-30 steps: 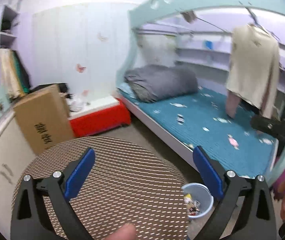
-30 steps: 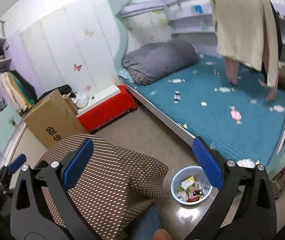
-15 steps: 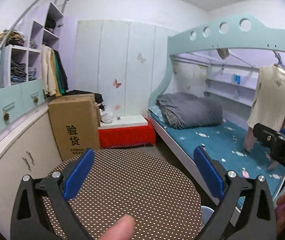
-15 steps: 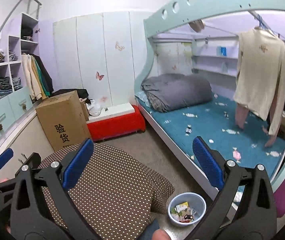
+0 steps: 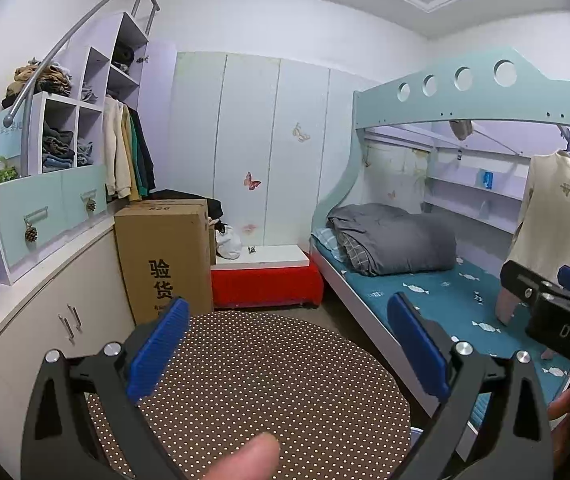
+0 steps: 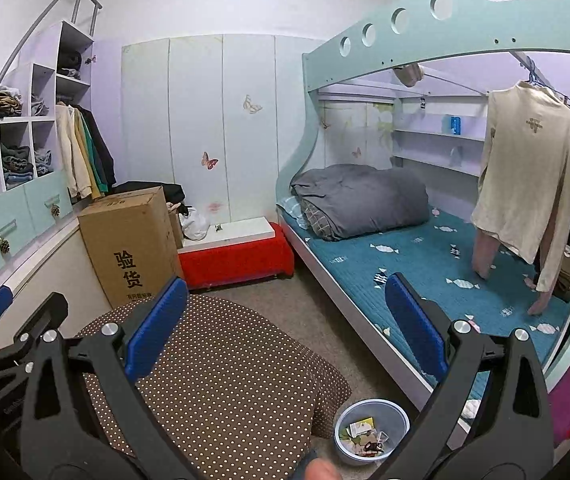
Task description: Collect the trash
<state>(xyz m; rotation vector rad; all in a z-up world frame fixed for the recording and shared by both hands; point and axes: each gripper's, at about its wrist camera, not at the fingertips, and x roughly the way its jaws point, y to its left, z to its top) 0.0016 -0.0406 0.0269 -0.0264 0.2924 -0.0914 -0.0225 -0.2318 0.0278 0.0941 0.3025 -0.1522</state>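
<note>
Teal bed (image 6: 425,276) with wrapper scraps lay ahead-right, nearer the right gripper (image 6: 285,324) than the left gripper (image 5: 289,336), both gaping and empty; small trash bin (image 6: 371,432) sat just below-right of the right one.

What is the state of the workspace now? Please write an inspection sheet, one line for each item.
Surface: brown dotted round cushion under both grippers; nothing lies on it.
Job's things: small bin on the floor between cushion and bed, with scraps of trash inside.
Clutter: cardboard box, white bag on the red bench, folded grey quilt on the bed.
Grippers: left gripper open, empty; right gripper open, empty.
Cables: nothing seen.
Surroundings: shelves with clothes, cream shirt hanging over the bed.
</note>
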